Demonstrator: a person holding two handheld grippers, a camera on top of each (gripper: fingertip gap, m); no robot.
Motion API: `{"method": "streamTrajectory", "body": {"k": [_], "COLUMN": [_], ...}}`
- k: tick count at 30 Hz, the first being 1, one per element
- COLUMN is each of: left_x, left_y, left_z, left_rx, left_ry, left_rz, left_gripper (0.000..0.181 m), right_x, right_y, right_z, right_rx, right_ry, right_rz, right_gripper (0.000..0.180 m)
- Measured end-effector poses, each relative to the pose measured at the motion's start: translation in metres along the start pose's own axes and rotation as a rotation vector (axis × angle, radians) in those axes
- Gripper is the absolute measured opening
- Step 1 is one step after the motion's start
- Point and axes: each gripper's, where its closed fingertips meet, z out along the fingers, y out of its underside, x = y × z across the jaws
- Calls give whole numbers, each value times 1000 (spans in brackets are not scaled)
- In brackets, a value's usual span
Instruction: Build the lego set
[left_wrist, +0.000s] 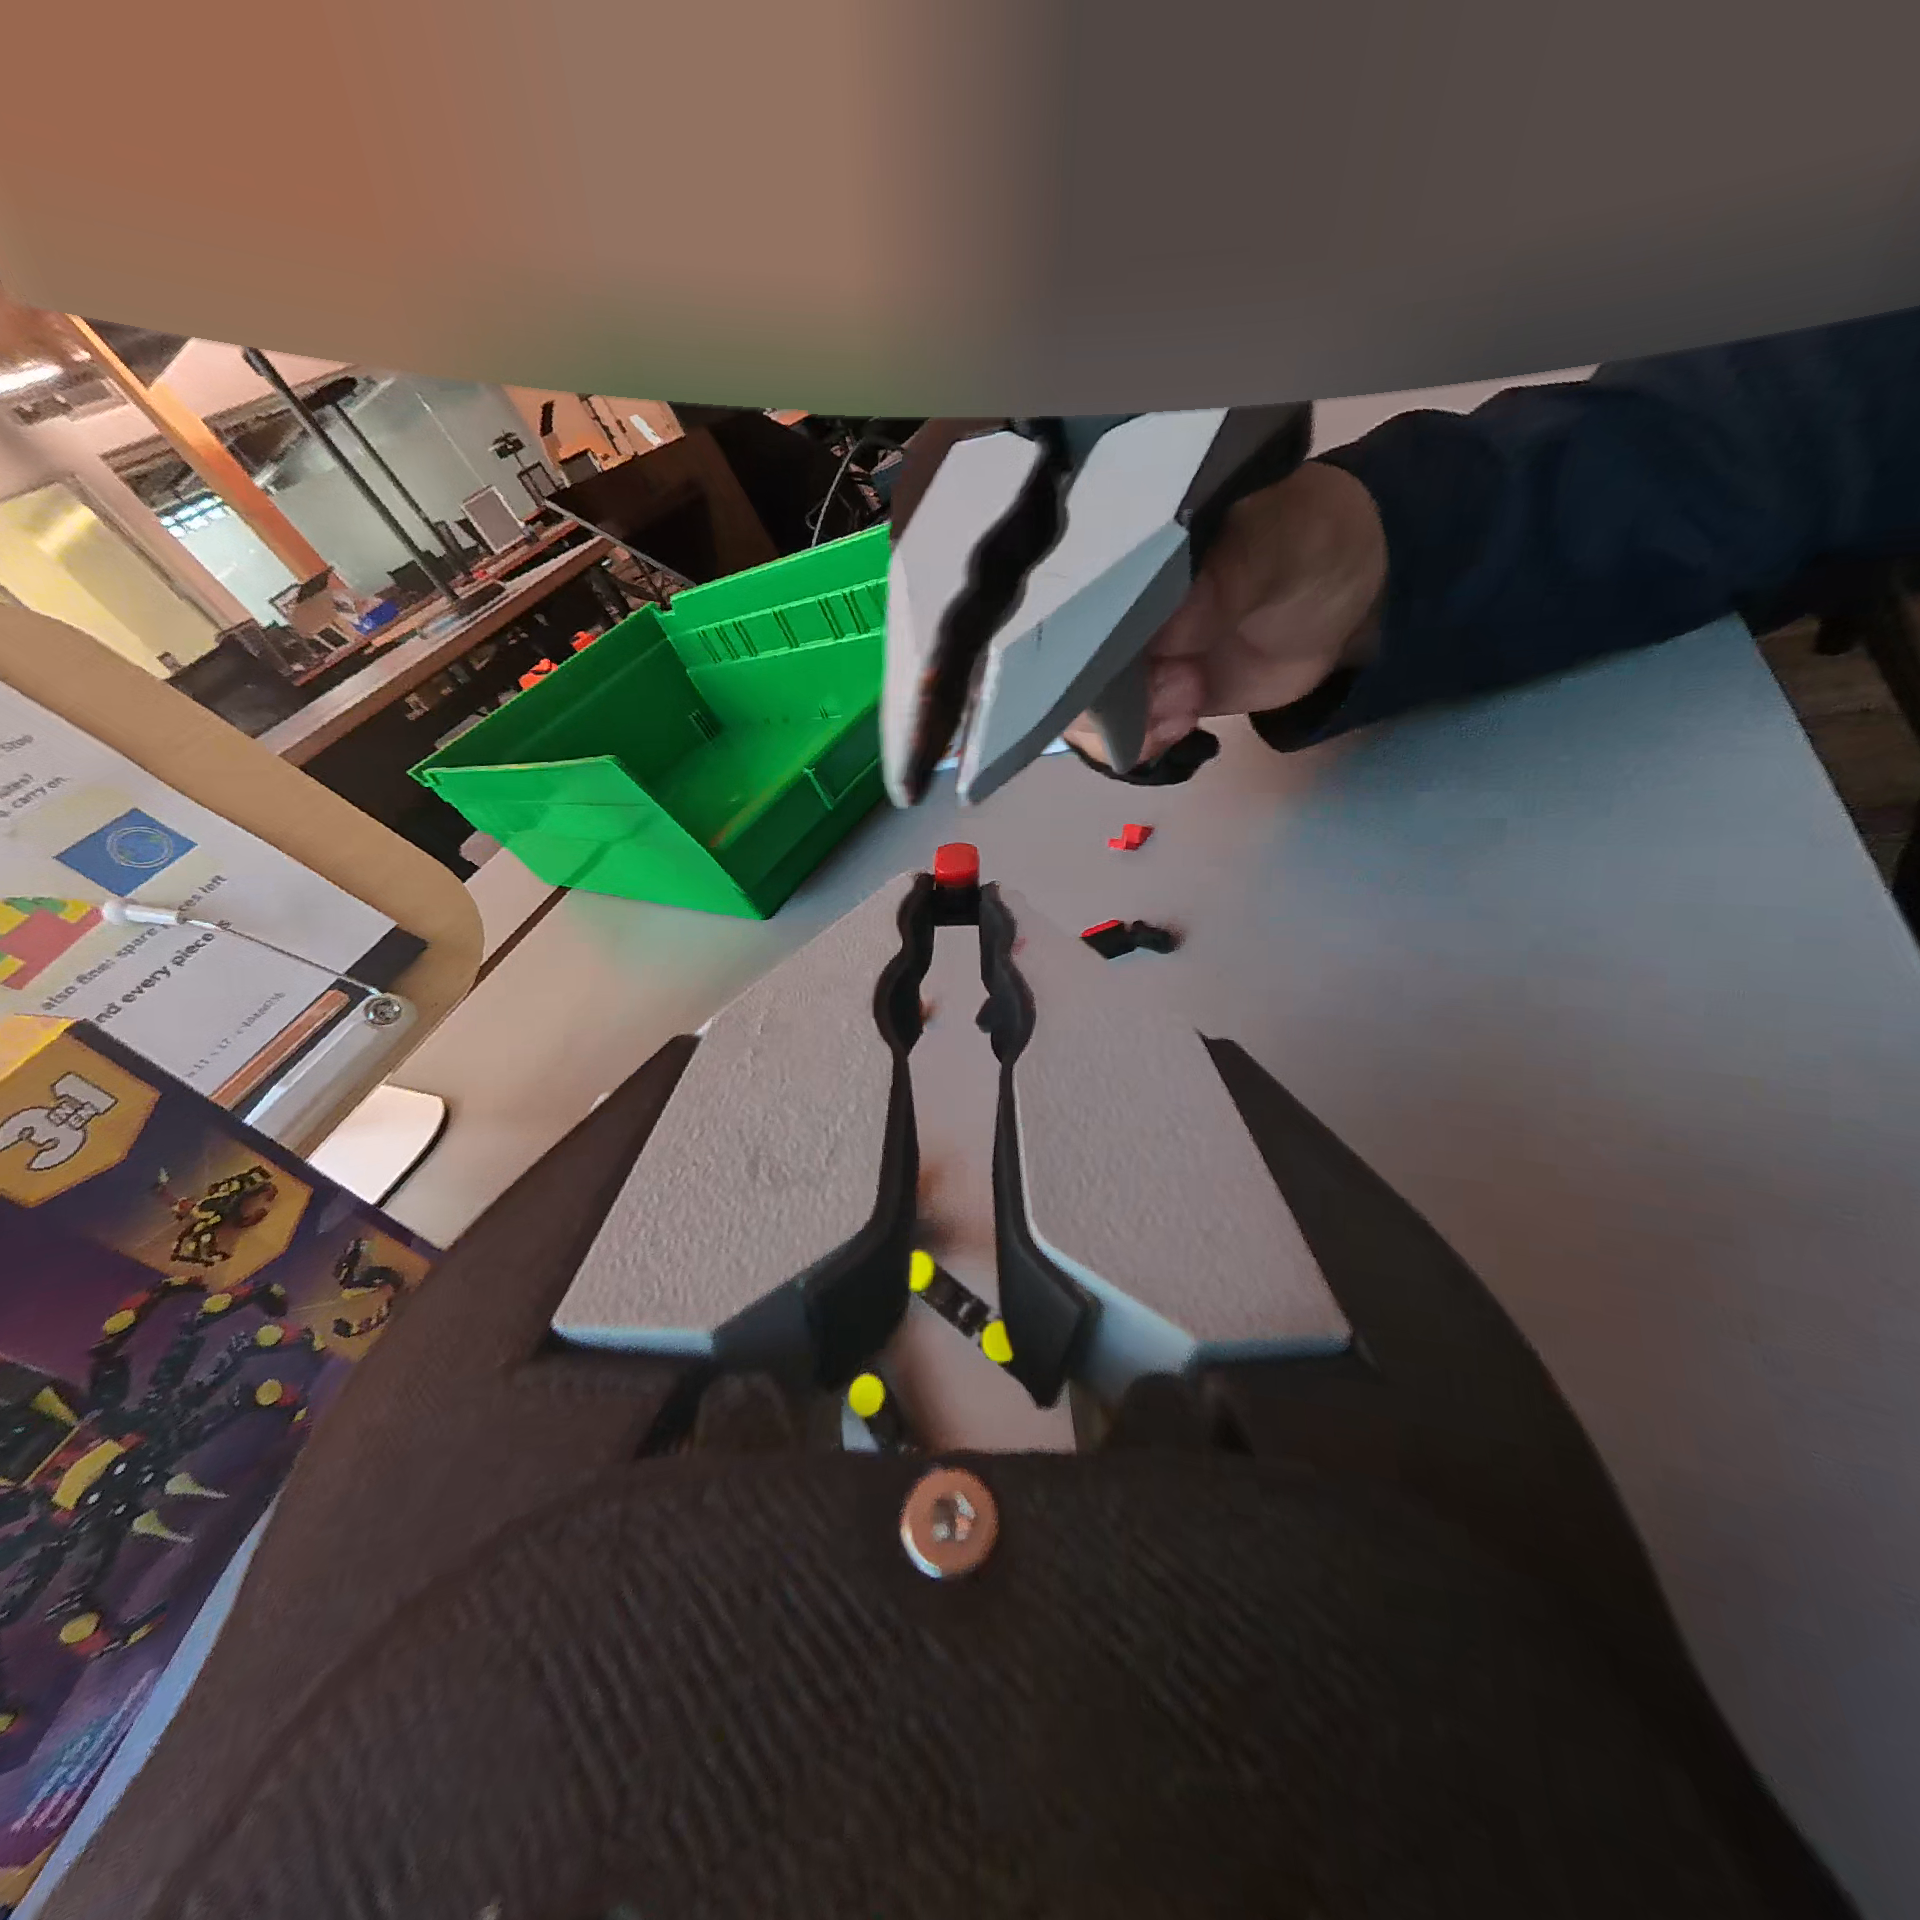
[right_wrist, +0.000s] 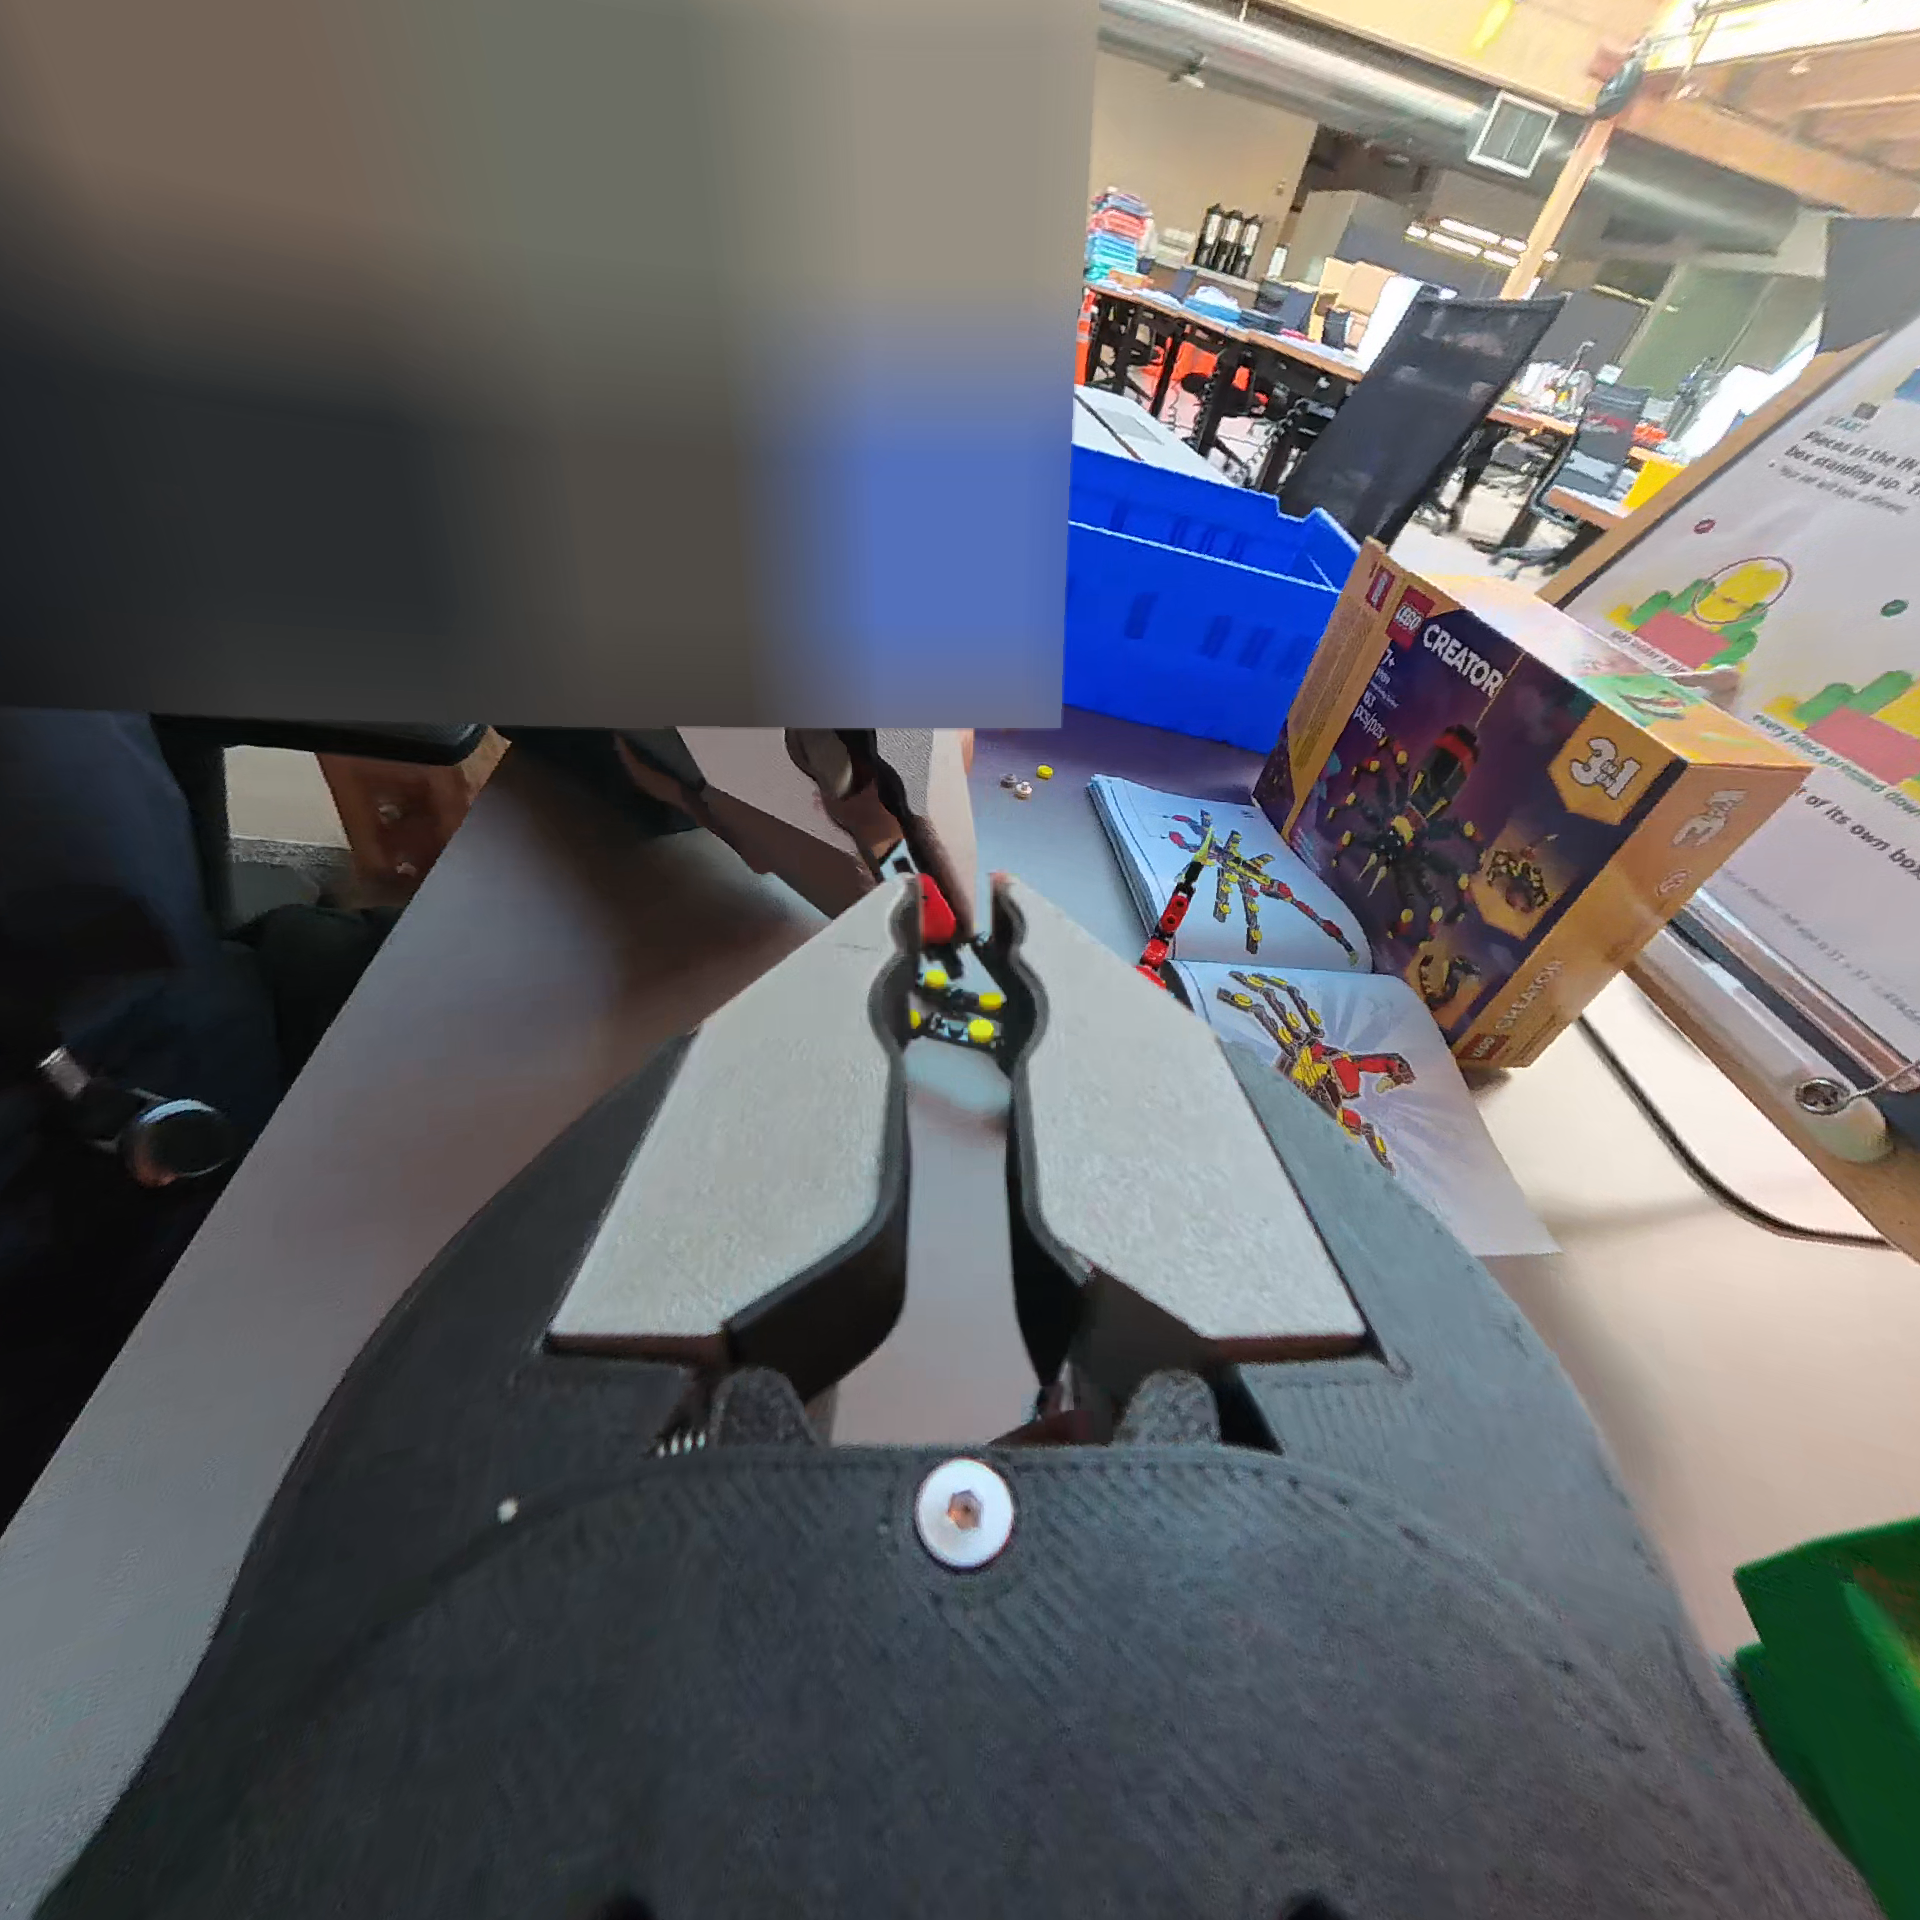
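My left gripper (left_wrist: 956, 899) is shut on a small black piece with a red top (left_wrist: 956, 868), held just above the grey table (left_wrist: 1455, 1039). A black assembly with yellow studs (left_wrist: 961, 1320) shows below, between its fingers. My right gripper (left_wrist: 935, 795) points down just above the red top; its jaws stand a narrow gap apart, with nothing clearly clamped. In the right wrist view, the red-topped piece (right_wrist: 935, 912) and the yellow-studded assembly (right_wrist: 951, 1003) show through my right gripper (right_wrist: 958, 899). Loose red (left_wrist: 1130, 836) and red-and-black pieces (left_wrist: 1127, 935) lie to the right.
A green bin (left_wrist: 665, 769) stands behind the grippers, and a blue bin (right_wrist: 1184, 582) stands farther off. The set's box (right_wrist: 1507, 810) and open instruction booklets (right_wrist: 1247, 914) lie beside a clipboard stand (right_wrist: 1818, 623). A person's hand (left_wrist: 1278, 613) holds the right gripper. My two grippers' fingertips are within a few centimetres of each other.
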Motion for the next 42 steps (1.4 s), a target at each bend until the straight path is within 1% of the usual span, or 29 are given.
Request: {"method": "streamTrajectory", "body": {"k": [2, 6, 7, 8, 13, 15, 16, 18, 20, 23, 25, 29, 31, 34, 35, 36, 37, 38, 39, 41, 42], "left_x": [4, 8, 7, 8, 10, 15, 21, 26, 25, 26, 26, 25, 16, -3, -8, -4, -1, 2, 3, -1, -2], "left_y": [-3, -6, -6, -6, -3, -2, -4, -4, 0, -3, 0, 5, 6, 8, 12, 9, 8, 4, 1, -2, -1], "left_z": [-1, -2, -3, -3, -3, -3, -3, -4, -3, -3, -2, -1, 0, 0, 0, -1, -2, -3, -4, -4, -3], "left_rx": [17, 33, 32, 33, 28, 32, 43, 57, 44, 59, 35, 6, 7, 6, -17, 0, 4, 23, 41, 57, 57], "left_ry": [17, 36, 35, 45, 92, 136, 184, 251, 254, 266, 253, 235, 190, 118, 93, 130, 150, 177, 197, 180, 178], "left_rz": [6, 12, 11, 8, -54, -77, -110, -181, -199, -206, -190, -170, -193, -281, -302, -330, -375, -414, -438, -441, -449], "left_gripper": [5, 5, 5, 5, 5, 5, 5, 5, 5, 4, 5, 5, 5, 5, 5, 5, 5, 5, 4, 5, 5], "right_x": [0, -13, -13, -12, -13, -18, -23, -28, -27, -28, -27, -24, -16, 2, 21, 43, 62, 73, 74, 50, 36], "right_y": [5, 9, 10, 10, 12, 12, 10, 10, 14, 12, 15, 19, 17, 15, 9, 1, -8, -15, -18, -22, -21], "right_z": [-2, 1, 2, 2, 3, 2, 2, 3, 4, 2, 2, 4, 7, 11, 4, -11, -30, -44, -50, -42, -34], "right_rx": [-25, -55, -59, -62, -85, -82, -71, -70, -103, -82, -95, -111, -115, -149, -145, -130, -78, -4, 57, 139, 137], "right_ry": [-16, -67, -54, -37, -6, -25, -49, -73, -75, -89, -92, -101, -19, 173, 315, 454, 535, 544, 480, 237, 121], "right_rz": [-10, -77, -100, -128, -207, -241, -253, -254, -234, -227, -212, -129, -144, -212, -238, -243, -180, -77, 3, 89, 119], "right_gripper": [13, 11, 6, 4, 4, 6, 6, 4, 4, 4, 4, 4, 3, 0, 0, 0, 0, 0, 0, 0, 0]}}
